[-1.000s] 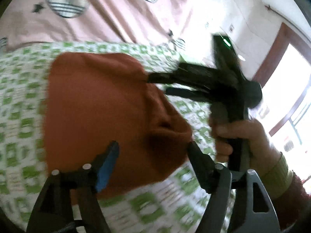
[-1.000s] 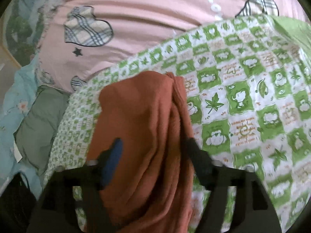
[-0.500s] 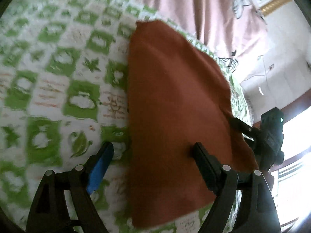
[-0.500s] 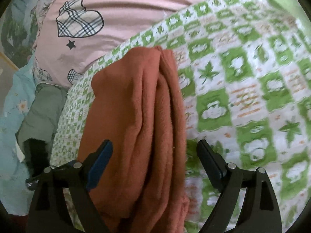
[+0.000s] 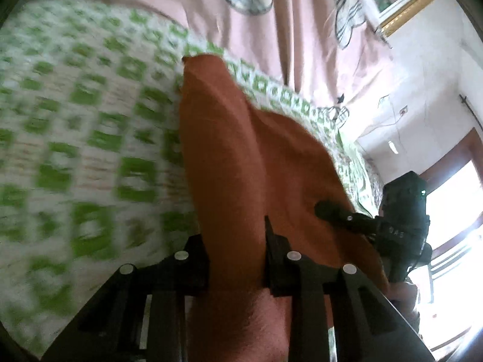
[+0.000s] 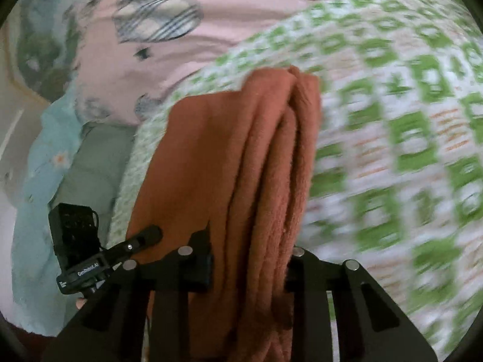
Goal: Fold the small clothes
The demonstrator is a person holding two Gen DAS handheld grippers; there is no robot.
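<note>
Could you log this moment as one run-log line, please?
left tongs: closed on rust cloth | right tongs: closed on same cloth, bunched edge | cloth on green-checked sheet

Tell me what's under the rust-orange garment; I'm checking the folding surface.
The green-and-white checked blanket shows around the rust-orange garment; whatever lies directly beneath is covered.

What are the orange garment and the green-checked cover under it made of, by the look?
Orange garment: looks like soft fleece or brushed knit, matte; a fuzzy nap shows along its bunched folds. Green-checked cover: seems a thin printed woven fabric, likely cotton, matte and flat; motion blur hides the weave, so that stays a guess.
</note>
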